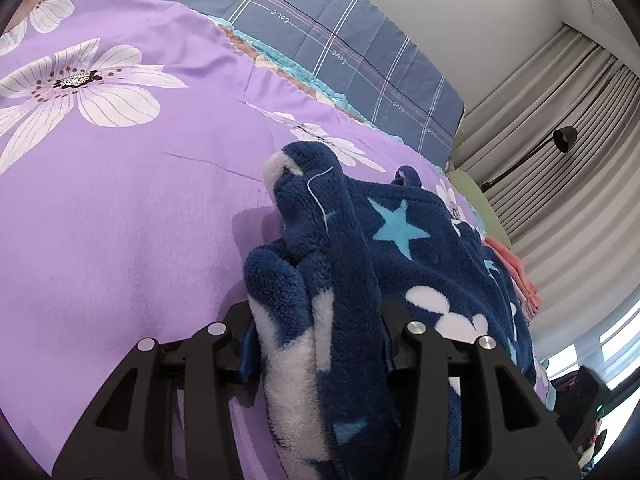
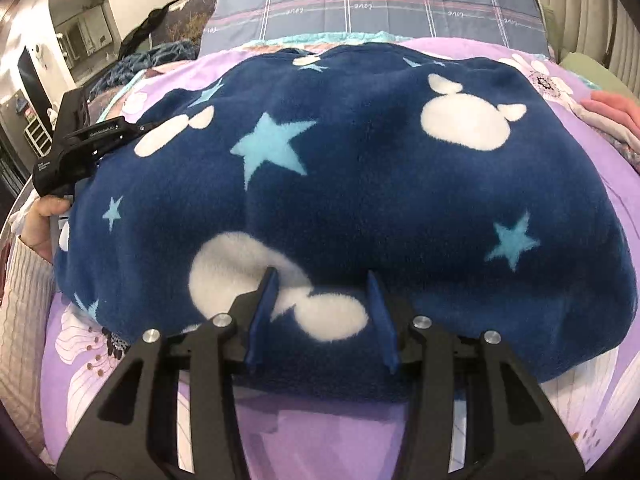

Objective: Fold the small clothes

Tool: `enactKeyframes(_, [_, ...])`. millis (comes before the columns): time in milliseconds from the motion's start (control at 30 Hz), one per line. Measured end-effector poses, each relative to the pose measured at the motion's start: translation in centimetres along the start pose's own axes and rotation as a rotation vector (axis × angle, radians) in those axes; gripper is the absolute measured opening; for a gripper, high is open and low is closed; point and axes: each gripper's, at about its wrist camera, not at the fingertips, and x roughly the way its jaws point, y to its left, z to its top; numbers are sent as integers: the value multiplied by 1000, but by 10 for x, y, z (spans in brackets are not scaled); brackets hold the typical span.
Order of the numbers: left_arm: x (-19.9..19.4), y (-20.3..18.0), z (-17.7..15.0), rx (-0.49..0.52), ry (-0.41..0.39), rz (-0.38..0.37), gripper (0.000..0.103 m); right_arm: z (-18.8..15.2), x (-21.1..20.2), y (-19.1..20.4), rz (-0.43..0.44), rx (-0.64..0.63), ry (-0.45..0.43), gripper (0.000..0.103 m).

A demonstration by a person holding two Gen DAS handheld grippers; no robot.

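A dark blue fleece garment [image 2: 360,184] with white mouse-head shapes and light blue stars lies spread on the purple flowered bedspread [image 1: 120,200]. In the left wrist view a thick bunch of this fleece [image 1: 320,280] fills the gap of my left gripper [image 1: 316,344], whose jaws are shut on it. The right wrist view shows that same left gripper [image 2: 80,140] at the garment's left edge, held by a hand [image 2: 44,216]. My right gripper [image 2: 322,304] stands open over the garment's near edge, its blue fingers [image 2: 262,312] resting on flat fleece that is not pinched.
A grey-blue plaid pillow [image 2: 380,4] lies at the head of the bed. Folded pink clothes [image 2: 612,112] sit at the bed's right side. Curtains [image 1: 560,120] and a black lamp [image 1: 564,138] stand beyond the bed. A cream knit sleeve [image 2: 20,300] is at the left.
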Motion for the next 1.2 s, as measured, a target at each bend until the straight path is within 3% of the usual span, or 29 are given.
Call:
enactKeyframes(67, [0, -1, 0, -2, 1, 2, 46, 5, -20, 4, 20, 21, -37, 44])
enactKeyframes(133, [0, -2, -1, 3, 4, 7, 47, 28, -34, 12, -1, -35, -131, 44])
enactKeyframes(200, [1, -4, -1, 9, 6, 13, 47, 43, -30, 17, -27, -46, -172, 44])
enactKeyframes(267, [0, -4, -1, 8, 6, 12, 47, 49, -2, 13, -34, -11, -86, 44])
enactKeyframes(300, [0, -4, -1, 8, 6, 12, 48, 48, 28, 8, -17, 18, 26, 47])
enactKeyframes(367, [0, -6, -2, 10, 7, 10, 48, 43, 45, 7, -13, -6, 8, 47])
enactKeyframes(500, [2, -7, -2, 11, 10, 8, 50, 61, 27, 16, -51, -13, 48, 45])
enactKeyframes(667, [2, -7, -2, 16, 10, 11, 50, 122, 20, 33, -99, -81, -76, 45])
enactKeyframes(767, [2, -8, -2, 16, 9, 12, 50, 148, 74, 17, -107, 1, 22, 46])
enactKeyframes(833, [3, -8, -2, 18, 11, 9, 53, 144, 131, 5, -113, 6, 126, 49])
enactKeyframes(967, [4, -11, -3, 38, 15, 22, 54, 144, 131, 23, -196, -85, 88, 51])
enactKeyframes(1067, [3, -12, -3, 38, 15, 22, 54, 146, 126, 16, -154, -61, 61, 51])
enactKeyframes(1200, [3, -11, -3, 31, 14, 13, 54, 129, 67, 19, -145, -52, -86, 50])
